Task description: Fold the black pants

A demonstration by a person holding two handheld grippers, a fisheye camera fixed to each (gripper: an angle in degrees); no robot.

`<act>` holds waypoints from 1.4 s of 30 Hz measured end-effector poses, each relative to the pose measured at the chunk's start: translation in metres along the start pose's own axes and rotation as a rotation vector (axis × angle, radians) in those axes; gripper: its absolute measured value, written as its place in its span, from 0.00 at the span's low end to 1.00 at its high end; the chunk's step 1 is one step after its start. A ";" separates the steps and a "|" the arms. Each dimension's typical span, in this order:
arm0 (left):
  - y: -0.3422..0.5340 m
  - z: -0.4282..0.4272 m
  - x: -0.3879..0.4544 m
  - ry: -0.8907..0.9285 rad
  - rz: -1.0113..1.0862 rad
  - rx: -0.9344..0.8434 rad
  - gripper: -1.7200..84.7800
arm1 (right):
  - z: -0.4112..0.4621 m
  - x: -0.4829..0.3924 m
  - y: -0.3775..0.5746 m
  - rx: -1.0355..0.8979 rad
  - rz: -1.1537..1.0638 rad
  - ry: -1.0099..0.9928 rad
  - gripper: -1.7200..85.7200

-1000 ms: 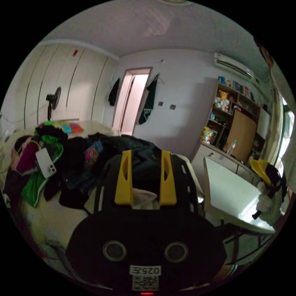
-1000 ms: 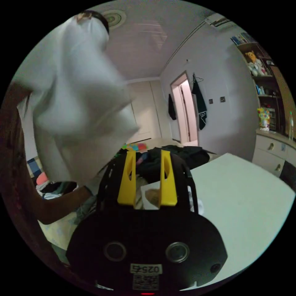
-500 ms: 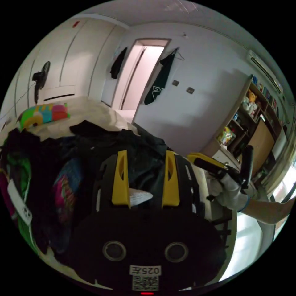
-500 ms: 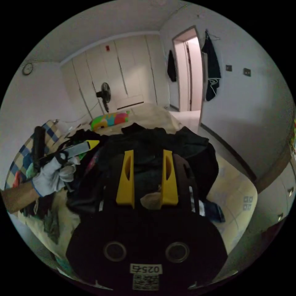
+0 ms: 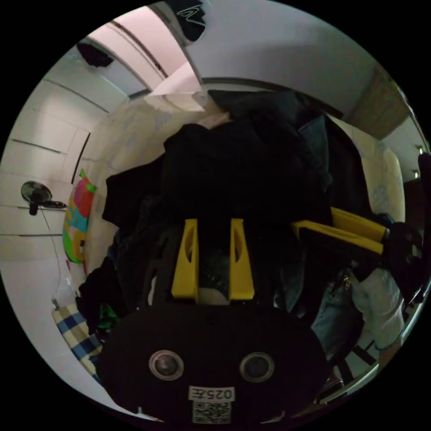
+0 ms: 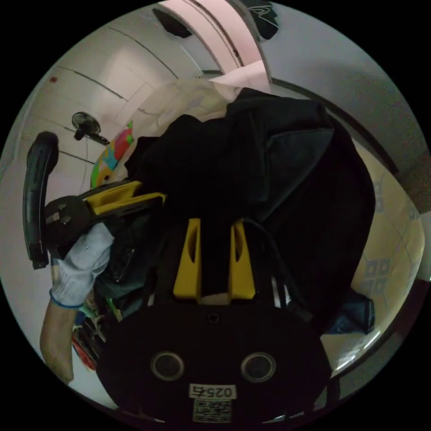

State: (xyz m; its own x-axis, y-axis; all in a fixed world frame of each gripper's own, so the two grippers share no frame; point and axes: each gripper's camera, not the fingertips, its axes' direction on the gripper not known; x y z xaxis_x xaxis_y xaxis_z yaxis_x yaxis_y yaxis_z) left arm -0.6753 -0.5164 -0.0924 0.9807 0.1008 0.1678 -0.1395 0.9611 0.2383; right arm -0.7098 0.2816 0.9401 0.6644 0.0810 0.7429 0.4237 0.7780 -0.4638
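Observation:
A heap of black garments (image 5: 251, 170) lies on the bed, and I cannot tell which of them are the black pants. My left gripper (image 5: 214, 222) points down into the heap, its yellow jaws apart with dark cloth in the gap. My right gripper (image 6: 215, 222) stands the same way over the black heap (image 6: 251, 161), jaws apart around dark fabric. In the left gripper view the right gripper (image 5: 294, 226) reaches in from the right, held by a white-gloved hand (image 5: 379, 305). In the right gripper view the left gripper (image 6: 162, 196) touches the heap's left side.
The bed's cream sheet (image 5: 134, 130) shows around the heap, with its edge (image 6: 390, 233) at the right. A bright multicoloured pillow (image 5: 78, 211) lies farther off, near a standing fan (image 5: 36, 195). Blue denim (image 6: 354, 314) lies by the bed edge. A pink-lit doorway (image 6: 215, 27) is beyond.
Both cameras have swung from the room and table down onto the heap on the bed. Both grippers have come close to the black clothes, and their jaw gaps are a little narrower.

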 end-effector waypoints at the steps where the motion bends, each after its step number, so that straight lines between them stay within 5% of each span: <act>1: 0.005 -0.004 0.002 -0.009 0.005 0.024 0.08 | -0.001 -0.002 0.003 0.015 -0.019 -0.004 0.11; 5: 0.062 -0.042 -0.010 0.042 0.027 0.197 0.06 | -0.033 -0.034 0.045 0.106 -0.154 -0.069 0.10; 11: 0.231 -0.145 -0.063 0.339 -0.164 0.280 0.03 | -0.060 -0.078 0.157 -0.047 -0.351 -0.373 0.10; 13: 0.300 -0.160 -0.069 0.364 -0.225 0.216 0.02 | -0.057 -0.098 0.201 -0.147 -0.408 -0.473 0.10; 18: 0.480 -0.169 -0.059 0.355 -0.371 -0.137 0.01 | -0.010 -0.178 0.338 -0.392 -0.733 -0.349 0.10; 21: 0.555 -0.161 -0.056 0.391 -0.463 -0.247 0.01 | 0.027 -0.171 0.380 -0.581 -0.663 -0.514 0.10; 25: 0.619 -0.166 -0.079 0.520 -0.680 -0.282 0.01 | 0.052 -0.151 0.404 -0.730 -0.446 -0.835 0.10; 31: 0.729 -0.268 -0.117 0.524 -0.831 -0.265 0.00 | 0.005 -0.205 0.461 -0.714 -0.544 -0.929 0.10; 34: 0.803 -0.346 -0.152 0.684 -1.021 -0.032 0.01 | -0.030 -0.208 0.468 -0.666 -0.474 -1.117 0.09; 37: 0.855 -0.417 -0.171 0.938 -1.098 0.436 0.01 | -0.083 -0.199 0.447 -0.542 -0.388 -1.356 0.08; 42: 0.841 -0.479 -0.175 1.547 -0.784 1.299 0.01 | -0.276 -0.226 0.423 -0.127 -0.784 -1.419 0.07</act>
State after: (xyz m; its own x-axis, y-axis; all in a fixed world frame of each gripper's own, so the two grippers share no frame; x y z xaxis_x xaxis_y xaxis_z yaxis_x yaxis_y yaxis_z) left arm -0.8990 0.3976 -0.3791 0.0761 0.5931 -0.8015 0.9035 0.2990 0.3070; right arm -0.5109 0.4202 0.4431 -0.7668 0.2447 0.5935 0.4592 0.8551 0.2407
